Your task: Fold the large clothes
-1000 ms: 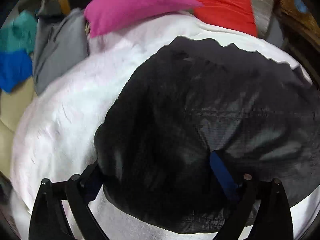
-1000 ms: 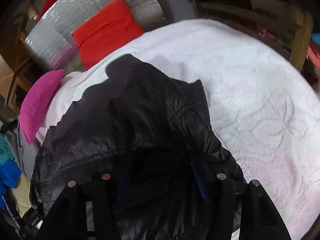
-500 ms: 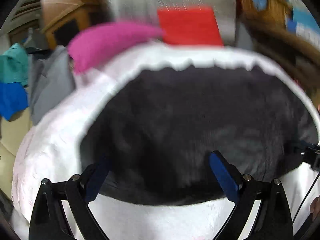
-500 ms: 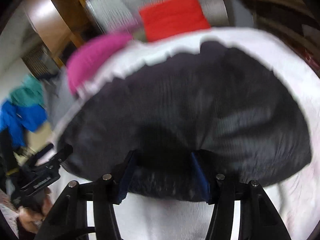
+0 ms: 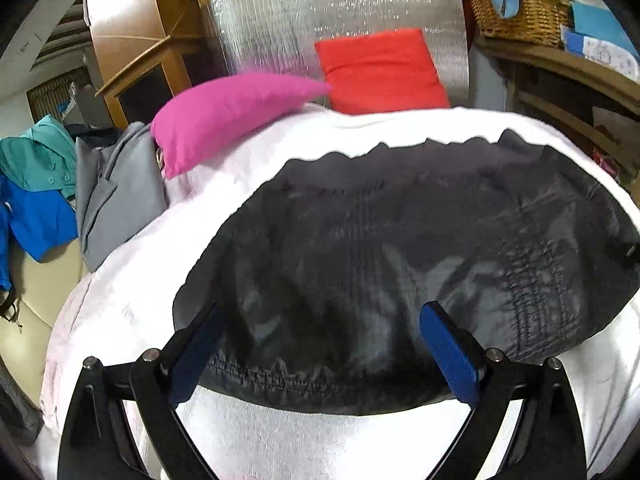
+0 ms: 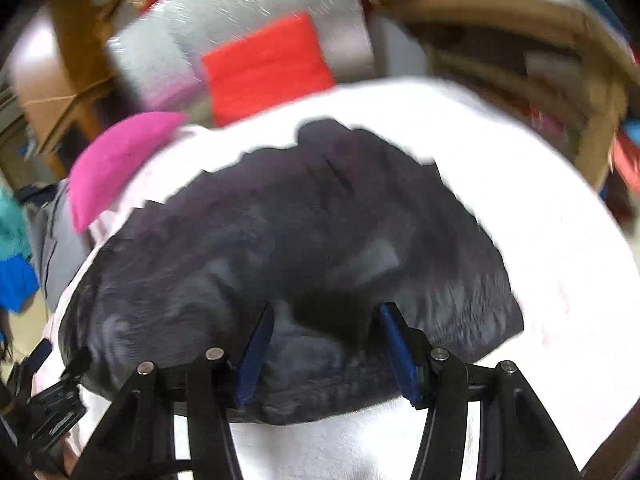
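A black quilted jacket (image 5: 400, 248) lies spread flat on a white bedspread (image 5: 132, 288); it also shows in the right wrist view (image 6: 304, 240), blurred. My left gripper (image 5: 320, 320) is open, its blue-padded fingers (image 5: 448, 352) wide apart just above the jacket's near elastic hem, holding nothing. My right gripper (image 6: 326, 316) is open over the near hem too, empty. The left gripper (image 6: 44, 392) shows at the lower left of the right wrist view.
A pink pillow (image 5: 228, 116) and a red cushion (image 5: 380, 72) sit at the bed's far side against a silver foil panel (image 5: 340, 24). Grey (image 5: 116, 196), teal and blue clothes (image 5: 32, 208) lie at left. A wicker basket (image 5: 520, 8) stands on a shelf at right.
Both grippers have pulled back toward the near edge and lifted off the jacket. The jacket, bunched a second ago, now lies spread flat.
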`<state>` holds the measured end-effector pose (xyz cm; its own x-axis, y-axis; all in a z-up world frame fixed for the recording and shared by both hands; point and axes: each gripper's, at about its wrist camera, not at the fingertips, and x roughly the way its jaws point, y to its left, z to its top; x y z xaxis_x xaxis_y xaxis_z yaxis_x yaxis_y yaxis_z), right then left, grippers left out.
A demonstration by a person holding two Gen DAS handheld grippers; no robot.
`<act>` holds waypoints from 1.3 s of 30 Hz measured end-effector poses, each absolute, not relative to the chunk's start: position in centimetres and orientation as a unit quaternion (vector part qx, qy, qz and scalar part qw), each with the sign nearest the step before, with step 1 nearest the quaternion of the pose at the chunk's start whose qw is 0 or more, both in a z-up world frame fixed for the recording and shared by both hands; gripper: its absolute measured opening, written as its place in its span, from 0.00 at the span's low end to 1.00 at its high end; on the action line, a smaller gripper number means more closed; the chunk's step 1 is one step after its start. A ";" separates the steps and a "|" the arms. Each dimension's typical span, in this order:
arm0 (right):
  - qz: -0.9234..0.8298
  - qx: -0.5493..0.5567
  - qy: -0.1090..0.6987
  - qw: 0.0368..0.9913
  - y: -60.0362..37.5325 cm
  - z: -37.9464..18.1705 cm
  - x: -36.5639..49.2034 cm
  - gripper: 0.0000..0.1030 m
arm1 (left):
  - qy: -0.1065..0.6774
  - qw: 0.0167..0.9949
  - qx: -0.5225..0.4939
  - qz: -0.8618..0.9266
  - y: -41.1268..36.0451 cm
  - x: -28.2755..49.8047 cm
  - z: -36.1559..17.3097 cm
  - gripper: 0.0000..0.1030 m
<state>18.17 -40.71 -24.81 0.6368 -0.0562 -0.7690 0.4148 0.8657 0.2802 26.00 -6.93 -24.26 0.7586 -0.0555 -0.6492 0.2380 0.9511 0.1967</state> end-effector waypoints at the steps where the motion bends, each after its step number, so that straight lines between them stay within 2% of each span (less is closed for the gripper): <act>1: -0.135 0.228 0.424 0.866 -41.2 -25.9 18.4 0.57 | 0.332 0.930 0.134 -0.079 -7.0 25.9 -24.0 0.95; 5: -0.135 0.209 0.431 0.868 -41.3 -25.7 18.7 0.57 | 0.323 0.934 0.135 -0.079 -7.1 25.9 -23.6 0.95; 14: -0.159 0.216 0.372 0.889 -45.4 -21.2 18.6 0.57 | 0.329 0.933 0.128 -0.071 -6.9 26.0 -23.5 0.95; 20: -0.117 0.267 0.444 0.847 -46.5 -25.6 24.3 0.58 | 0.349 0.925 0.130 -0.073 -6.8 27.9 -23.9 0.95; 24: -0.080 0.317 0.399 0.857 -48.7 -23.6 23.6 0.59 | 0.361 0.926 0.094 -0.057 -3.9 31.5 -22.6 0.95; 26: -0.081 0.348 0.379 0.854 -50.8 -23.2 23.0 0.66 | 0.367 0.926 0.076 -0.044 -1.6 34.4 -22.0 0.95; 28: -0.081 0.379 0.373 0.843 -53.2 -23.5 22.8 0.68 | 0.395 0.916 0.059 -0.044 0.2 37.1 -22.5 0.95; 34: -0.032 0.472 0.399 0.786 -57.4 -27.0 24.0 0.73 | 0.491 0.864 -0.052 -0.096 4.3 42.2 -27.0 0.95; 39: -0.041 0.451 0.449 0.771 -57.6 -29.9 27.3 0.77 | 0.521 0.832 -0.135 -0.136 5.4 43.5 -29.3 0.95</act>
<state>27.34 -57.62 -29.94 0.5938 0.3413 -0.7287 0.4678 0.5905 0.6577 43.51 5.42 -29.29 0.4202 -0.3666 -0.8301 0.0853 0.9267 -0.3661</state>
